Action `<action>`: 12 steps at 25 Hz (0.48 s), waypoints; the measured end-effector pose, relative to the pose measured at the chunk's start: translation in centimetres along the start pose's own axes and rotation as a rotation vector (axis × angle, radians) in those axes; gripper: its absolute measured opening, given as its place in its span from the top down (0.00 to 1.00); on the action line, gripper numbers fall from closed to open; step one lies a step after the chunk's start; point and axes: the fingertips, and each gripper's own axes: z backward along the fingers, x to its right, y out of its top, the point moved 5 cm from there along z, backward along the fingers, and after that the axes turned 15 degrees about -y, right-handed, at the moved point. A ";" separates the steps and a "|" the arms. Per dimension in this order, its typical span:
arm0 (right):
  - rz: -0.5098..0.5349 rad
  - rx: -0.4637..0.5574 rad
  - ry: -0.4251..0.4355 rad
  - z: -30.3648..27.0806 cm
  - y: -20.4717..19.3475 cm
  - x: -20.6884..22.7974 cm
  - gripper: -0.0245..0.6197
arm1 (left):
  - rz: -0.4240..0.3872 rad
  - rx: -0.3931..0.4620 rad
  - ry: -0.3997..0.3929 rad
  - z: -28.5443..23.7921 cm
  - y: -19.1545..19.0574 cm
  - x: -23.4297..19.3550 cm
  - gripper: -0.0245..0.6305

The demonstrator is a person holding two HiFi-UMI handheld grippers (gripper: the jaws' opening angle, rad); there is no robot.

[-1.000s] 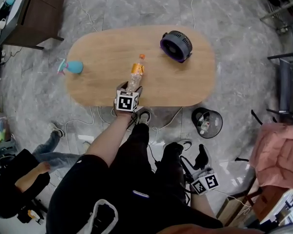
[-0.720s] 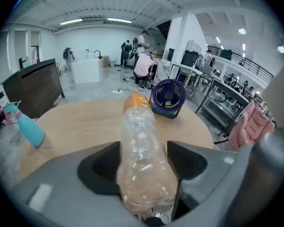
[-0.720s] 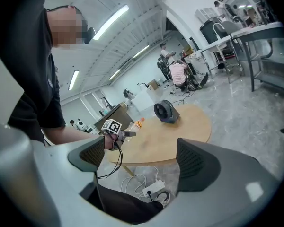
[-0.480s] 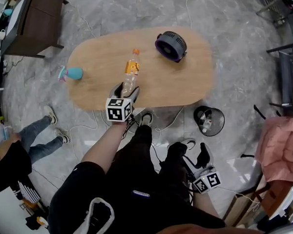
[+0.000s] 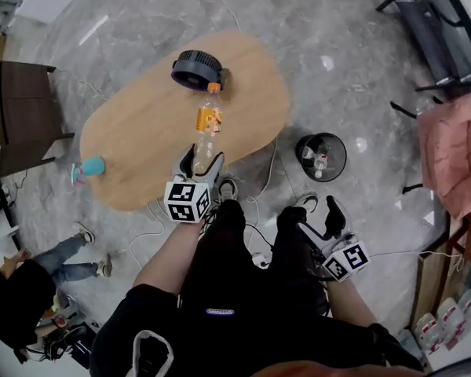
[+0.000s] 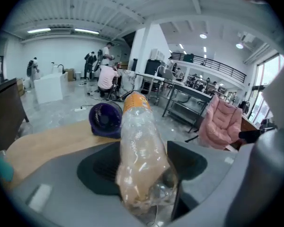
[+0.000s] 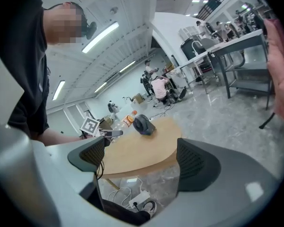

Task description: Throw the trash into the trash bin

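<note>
**A:** Item: plastic bottle. Location?

**B:** Clamped by its base in the left gripper, over the table, well apart from the trash bin.

**A:** Change?

**B:** The grip stays firm and the head view has swung binward, so the carry is likely starting. Right gripper: jaws wide, empty.
</note>
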 end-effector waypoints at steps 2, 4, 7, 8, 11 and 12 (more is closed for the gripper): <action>-0.027 0.037 -0.056 1.0 0.6 2.3 0.18 | -0.029 -0.037 -0.067 -2.1 0.0 2.8 0.48; -0.037 0.074 -0.101 1.8 1.4 4.7 0.18 | -0.052 -0.072 -0.125 -4.3 -0.3 5.7 0.48; -0.059 0.123 -0.159 3.2 2.1 7.6 0.18 | -0.110 -0.143 -0.220 -7.6 -0.9 9.9 0.48; -0.073 0.138 -0.179 3.8 2.1 8.3 0.18 | -0.133 -0.170 -0.255 -8.7 -1.1 11.2 0.48; -0.102 0.167 -0.232 6.1 1.5 10.6 0.18 | -0.204 -0.235 -0.340 -12.1 -2.3 15.3 0.48; -0.109 0.173 -0.249 7.0 1.2 11.4 0.18 | -0.227 -0.254 -0.360 -13.2 -2.8 16.5 0.48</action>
